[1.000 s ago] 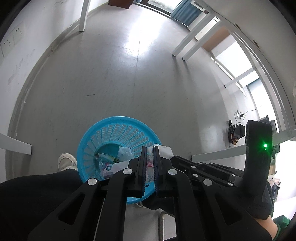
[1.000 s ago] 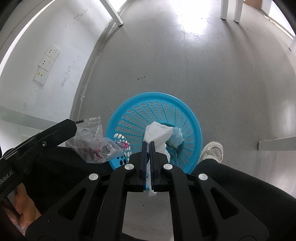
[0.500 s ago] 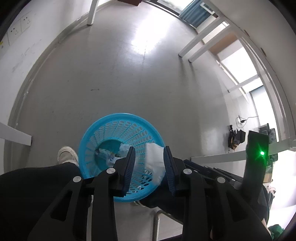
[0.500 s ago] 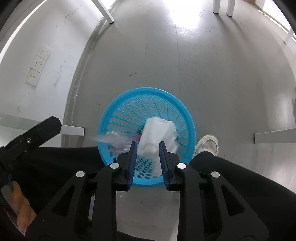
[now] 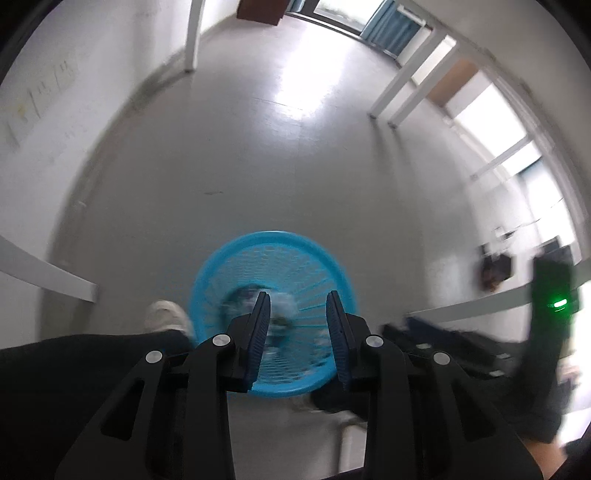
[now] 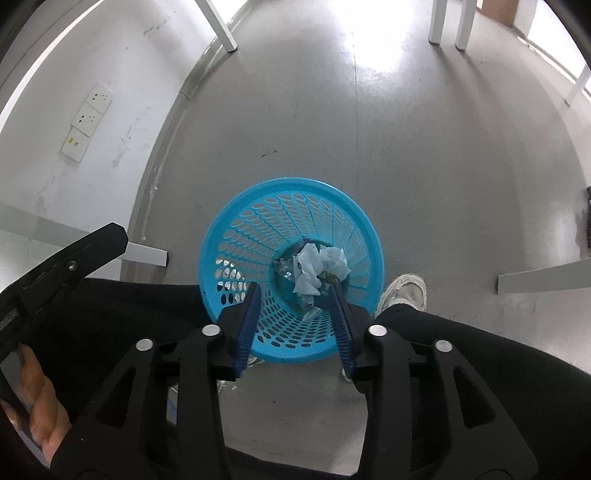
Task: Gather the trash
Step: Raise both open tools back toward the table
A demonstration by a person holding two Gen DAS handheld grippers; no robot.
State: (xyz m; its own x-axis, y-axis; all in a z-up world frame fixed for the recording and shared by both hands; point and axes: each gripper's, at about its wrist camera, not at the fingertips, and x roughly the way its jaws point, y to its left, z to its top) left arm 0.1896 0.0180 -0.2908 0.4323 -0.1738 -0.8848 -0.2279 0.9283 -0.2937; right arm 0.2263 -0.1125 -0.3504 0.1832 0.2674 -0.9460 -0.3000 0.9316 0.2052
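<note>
A blue perforated plastic basket (image 6: 255,229) stands on the grey floor below both grippers; in the blurred left wrist view the same basket (image 5: 317,258) shows. Crumpled white tissue (image 6: 319,267) and other wrappers lie at its bottom. My right gripper (image 6: 294,290) hangs above the basket's near rim, its jaws opening, with nothing between its pads. My left gripper (image 5: 298,300) is open over the basket too, holding nothing. The left gripper's black body (image 6: 59,269) juts in at the left of the right wrist view.
A person's black trouser legs and a white shoe (image 6: 404,291) flank the basket. White table legs (image 6: 221,26) stand at the far end of the floor. A wall with sockets (image 6: 86,122) runs along the left. A white beam (image 6: 543,275) crosses at the right.
Both grippers opened and let go: the clear plastic bag from the left one and the white tissue from the right one dropped into the basket. The right gripper rose a little.
</note>
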